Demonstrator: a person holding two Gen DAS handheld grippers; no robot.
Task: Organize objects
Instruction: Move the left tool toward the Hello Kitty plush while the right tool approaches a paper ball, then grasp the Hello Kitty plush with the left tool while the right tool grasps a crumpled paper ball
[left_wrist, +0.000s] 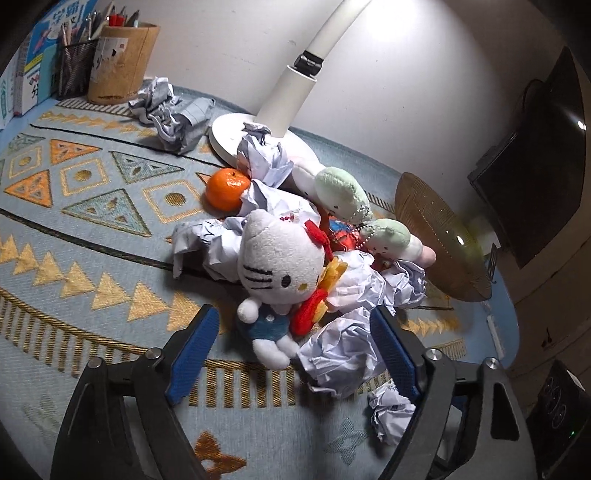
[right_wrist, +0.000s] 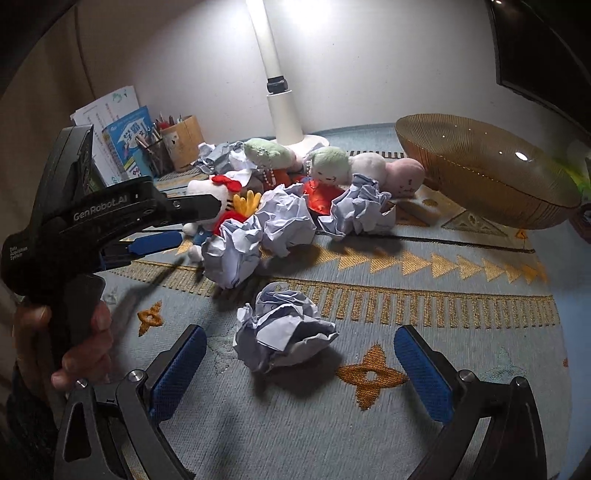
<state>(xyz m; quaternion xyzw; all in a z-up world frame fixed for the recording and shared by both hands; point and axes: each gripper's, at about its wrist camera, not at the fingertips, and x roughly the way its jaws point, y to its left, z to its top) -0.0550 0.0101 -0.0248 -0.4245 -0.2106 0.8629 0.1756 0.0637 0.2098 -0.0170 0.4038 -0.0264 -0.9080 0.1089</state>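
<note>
The left gripper (left_wrist: 295, 354) stands spread around a white cat plush (left_wrist: 275, 273) and crumpled paper (left_wrist: 340, 350), pads not pressing; the right gripper (right_wrist: 301, 363), spread wide, flanks a paper ball (right_wrist: 282, 328) at 12 o'clock on the bench (right_wrist: 443, 295).

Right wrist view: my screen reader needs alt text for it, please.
Open right gripper hovers over a crumpled paper ball on a patterned cloth. Beyond lie more paper balls, plush toys, a lamp and a glass bowl; the left gripper reaches in at left.
</note>
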